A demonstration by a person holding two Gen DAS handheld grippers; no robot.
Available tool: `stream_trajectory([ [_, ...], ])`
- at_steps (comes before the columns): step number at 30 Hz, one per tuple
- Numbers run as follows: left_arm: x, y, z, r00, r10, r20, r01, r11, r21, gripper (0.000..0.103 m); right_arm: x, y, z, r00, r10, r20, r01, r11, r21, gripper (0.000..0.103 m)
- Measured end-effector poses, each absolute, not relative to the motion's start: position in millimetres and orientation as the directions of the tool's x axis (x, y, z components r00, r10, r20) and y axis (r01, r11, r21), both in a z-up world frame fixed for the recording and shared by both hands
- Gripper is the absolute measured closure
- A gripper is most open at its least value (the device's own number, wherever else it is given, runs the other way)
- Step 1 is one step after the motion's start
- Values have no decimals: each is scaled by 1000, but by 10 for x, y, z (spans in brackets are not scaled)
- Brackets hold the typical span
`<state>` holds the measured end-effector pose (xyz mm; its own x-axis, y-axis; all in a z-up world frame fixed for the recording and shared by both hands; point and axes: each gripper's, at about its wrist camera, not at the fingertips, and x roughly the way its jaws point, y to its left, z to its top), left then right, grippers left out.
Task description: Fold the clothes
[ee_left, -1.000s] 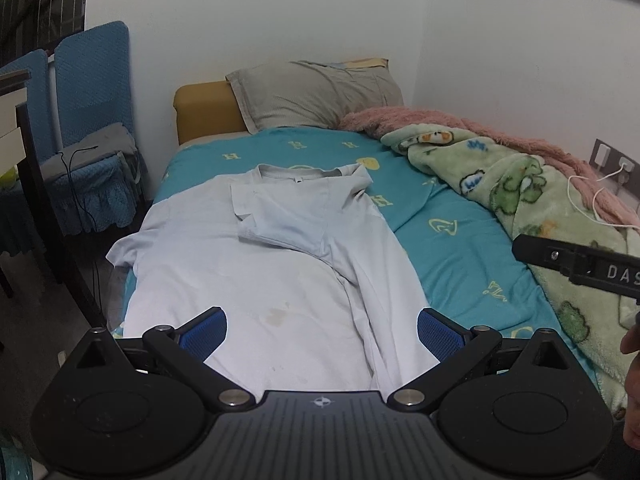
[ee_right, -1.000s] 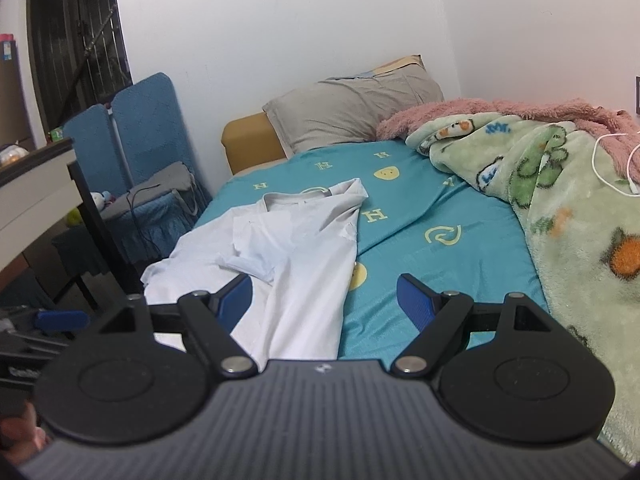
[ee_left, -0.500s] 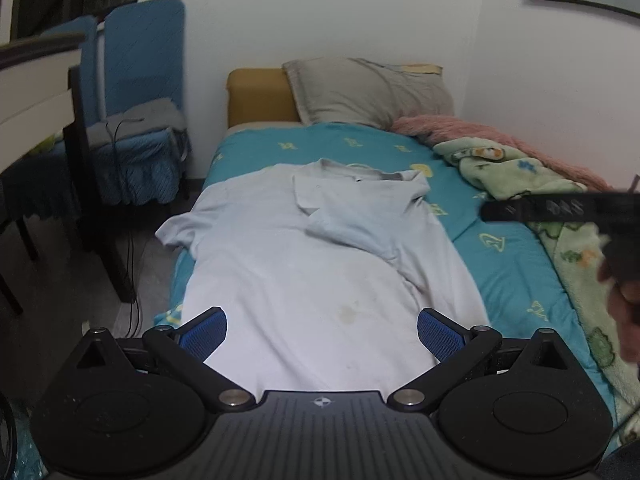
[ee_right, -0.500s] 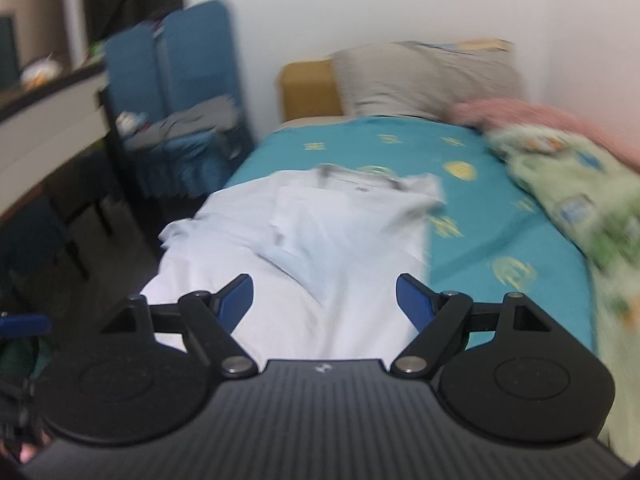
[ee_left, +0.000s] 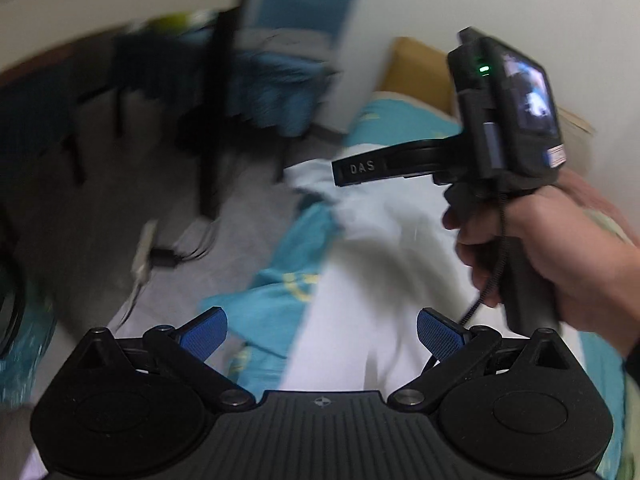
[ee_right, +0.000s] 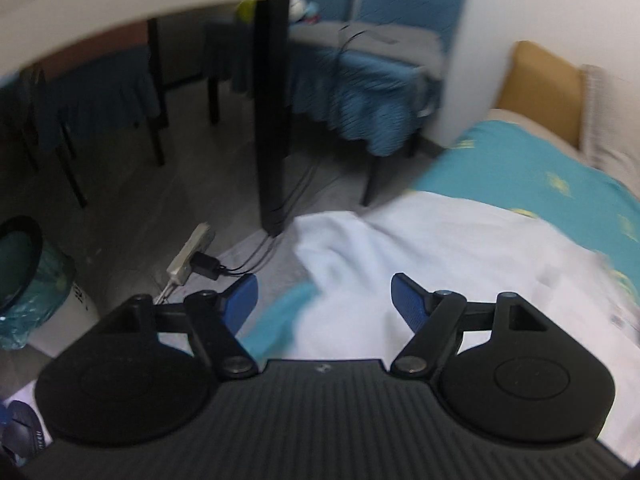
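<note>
Motion blur is smearing the white shirt [ee_left: 384,240] and the chairs [ee_left: 272,80]; the frame edge is cutting the bin [ee_right: 24,280].

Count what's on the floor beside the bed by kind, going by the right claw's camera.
Power strip: 1
Plug adapter: 1
Bin with a teal bag: 1
Blue slipper: 1
Total: 4

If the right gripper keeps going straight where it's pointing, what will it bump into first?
Probably the white cotton shirt spread on the teal bed sheet. The right gripper, jaws closing with nothing between them, aims near the shirt's edge by the bedside, though depth is unclear.
</note>
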<state>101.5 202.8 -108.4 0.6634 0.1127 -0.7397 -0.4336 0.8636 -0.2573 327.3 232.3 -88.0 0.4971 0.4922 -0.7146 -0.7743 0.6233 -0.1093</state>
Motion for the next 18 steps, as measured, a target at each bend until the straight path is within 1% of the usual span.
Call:
stream_trajectory([
  [3,1079,2199,-1201,629,147,-763,-519,810,-272,1,3378,2743,-1194,489,467,-736,-807,562,-180,30],
  [4,1108,2242,-1237,620,150,-770,-537,796,-278,1,3406,2859,-1299,491,454,-744,-813,545,-204,32],
  [5,1144,2266,-1272,612,152,-776,-548,789,-278,1,3426,2953,-1385,500,436,-748,-815,530,-235,39],
  [6,1182,2284,-1305,604,154,-782,-557,783,-276,1,3446,3045,-1471,509,419,-752,-815,514,-266,44],
  [8,1260,2300,-1360,593,158,-790,-569,777,-271,1,3504,3145,-1589,557,384,-737,-797,497,-343,44],
  [10,1339,2283,-1395,586,160,-794,-570,778,-264,1,3532,3198,-1709,597,335,-729,-775,477,-415,54],
  [12,1388,2237,-1425,585,160,-795,-564,785,-257,1,3536,3188,-1747,634,311,-708,-750,471,-465,85],
  [13,1400,2215,-1435,587,157,-794,-561,787,-258,1,3540,3182,-1763,652,300,-696,-737,468,-489,91],
  [14,1411,2194,-1445,589,155,-793,-557,789,-260,1,3584,3149,-1703,648,320,-691,-736,495,-461,96],
  [15,1409,2174,-1444,599,154,-786,-555,787,-268,1,3593,3087,-1618,650,342,-678,-730,531,-432,98],
  [18,1354,2090,-1383,647,171,-743,-536,795,-284,1,3556,2844,-1304,702,397,-592,-680,619,-391,99],
])
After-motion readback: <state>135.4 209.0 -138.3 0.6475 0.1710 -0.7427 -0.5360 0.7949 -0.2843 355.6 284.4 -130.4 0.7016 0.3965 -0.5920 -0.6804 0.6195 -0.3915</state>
